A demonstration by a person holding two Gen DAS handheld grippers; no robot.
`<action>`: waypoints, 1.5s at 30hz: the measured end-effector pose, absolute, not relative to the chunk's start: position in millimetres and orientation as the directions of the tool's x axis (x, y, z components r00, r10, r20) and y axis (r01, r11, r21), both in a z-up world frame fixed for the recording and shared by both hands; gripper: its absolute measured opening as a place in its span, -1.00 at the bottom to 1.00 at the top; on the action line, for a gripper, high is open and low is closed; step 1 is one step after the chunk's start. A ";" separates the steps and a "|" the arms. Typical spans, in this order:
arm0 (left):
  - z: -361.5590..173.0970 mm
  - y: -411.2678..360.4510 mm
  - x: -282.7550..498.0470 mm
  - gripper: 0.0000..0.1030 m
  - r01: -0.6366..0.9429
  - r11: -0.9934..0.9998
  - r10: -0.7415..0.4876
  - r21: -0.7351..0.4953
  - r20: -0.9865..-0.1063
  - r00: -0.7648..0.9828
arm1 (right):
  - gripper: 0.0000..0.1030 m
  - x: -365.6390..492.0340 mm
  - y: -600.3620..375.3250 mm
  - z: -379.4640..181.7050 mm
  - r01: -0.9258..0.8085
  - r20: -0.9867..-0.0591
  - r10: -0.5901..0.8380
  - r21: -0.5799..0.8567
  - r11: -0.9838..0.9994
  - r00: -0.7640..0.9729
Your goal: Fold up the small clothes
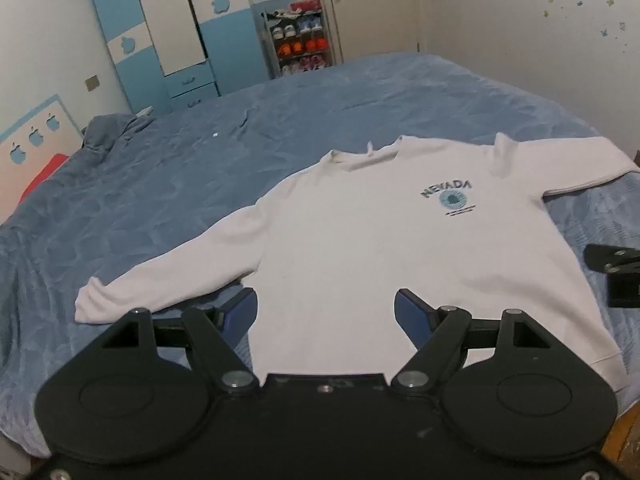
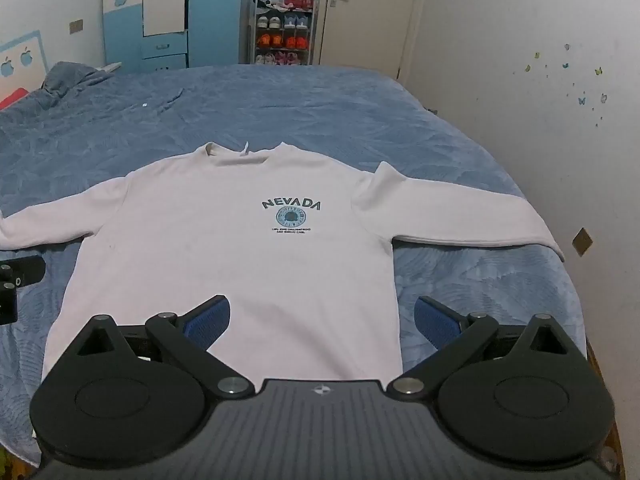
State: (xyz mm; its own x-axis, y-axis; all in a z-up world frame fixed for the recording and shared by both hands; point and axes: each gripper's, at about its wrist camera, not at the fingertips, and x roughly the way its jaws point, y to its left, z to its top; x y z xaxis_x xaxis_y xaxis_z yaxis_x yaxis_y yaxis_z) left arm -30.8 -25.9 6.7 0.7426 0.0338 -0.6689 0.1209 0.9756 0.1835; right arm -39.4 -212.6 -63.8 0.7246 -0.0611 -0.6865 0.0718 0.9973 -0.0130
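Observation:
A white long-sleeved sweatshirt (image 1: 360, 240) (image 2: 240, 248) with a dark "NEVADA" print lies flat, front up, on the blue bed, both sleeves spread out to the sides. My left gripper (image 1: 325, 308) hovers open above the lower left part of its body, near the left sleeve's armpit. My right gripper (image 2: 322, 316) is open over the lower right hem, its right finger past the shirt's edge above the bedspread. Neither holds anything. Each gripper shows at the edge of the other's view: the right gripper (image 1: 616, 272) and the left gripper (image 2: 16, 280).
The blue bedspread (image 1: 200, 184) (image 2: 320, 112) covers a wide bed with free room behind the shirt. A bunched blue pillow (image 2: 68, 76) lies at the far left. A blue-white wardrobe (image 1: 160, 32), a shoe rack (image 2: 284, 28) and a door stand beyond. A white wall (image 2: 540, 120) runs along the right.

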 end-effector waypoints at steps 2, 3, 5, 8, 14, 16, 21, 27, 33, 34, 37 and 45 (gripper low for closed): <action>6.6 -27.3 -32.0 0.51 0.119 0.976 0.034 0.183 -0.666 0.745 | 1.00 -39.3 -212.4 -63.9 0.073 -0.686 -0.063 -0.014 0.997 0.725; 6.4 -27.7 -32.5 0.51 0.118 0.977 0.032 0.180 -0.665 0.746 | 1.00 -41.1 -211.9 -63.8 0.072 -0.684 -0.062 -0.014 0.997 0.727; 2.9 -21.3 -33.8 0.51 0.119 0.979 0.021 0.167 -0.659 0.752 | 1.00 -43.2 -209.6 -63.5 0.072 -0.681 -0.063 -0.014 0.997 0.730; 2.3 -20.2 -33.0 0.51 0.105 0.982 0.023 0.154 -0.656 0.754 | 1.00 -44.1 -210.3 -65.0 0.066 -0.683 -0.056 -0.011 0.998 0.729; 2.1 -11.4 -28.6 0.51 0.071 0.987 0.044 0.145 -0.662 0.748 | 1.00 -44.3 -207.1 -65.0 0.076 -0.686 -0.075 -0.028 0.997 0.724; 2.8 -8.5 -27.6 0.51 0.061 0.988 0.047 0.140 -0.661 0.749 | 1.00 -45.7 -207.2 -63.1 0.076 -0.682 -0.073 -0.026 0.997 0.728; 3.0 -6.9 -27.0 0.51 0.048 0.990 0.054 0.134 -0.663 0.747 | 1.00 -46.5 -206.2 -60.9 0.075 -0.678 -0.076 -0.031 0.997 0.731; 2.1 -9.9 -28.3 0.51 0.048 0.990 0.054 0.135 -0.662 0.747 | 1.00 -48.0 -205.3 -60.9 0.077 -0.677 -0.077 -0.030 0.997 0.731; 2.9 -5.9 -31.1 0.51 0.041 0.990 0.057 0.134 -0.656 0.753 | 1.00 -49.3 -204.6 -59.7 0.078 -0.676 -0.076 -0.028 0.997 0.733; 2.7 -5.4 -31.4 0.51 0.040 0.990 0.060 0.136 -0.656 0.752 | 1.00 -49.1 -204.9 -59.8 0.077 -0.676 -0.076 -0.028 0.997 0.733; 2.2 -5.1 -31.3 0.51 0.033 0.990 0.067 0.137 -0.659 0.749 | 1.00 -48.8 -205.8 -60.1 0.075 -0.679 -0.074 -0.028 0.997 0.730; 2.7 -5.2 -31.6 0.51 0.030 0.990 0.069 0.138 -0.659 0.749 | 1.00 -49.1 -206.1 -59.5 0.076 -0.680 -0.075 -0.029 0.997 0.729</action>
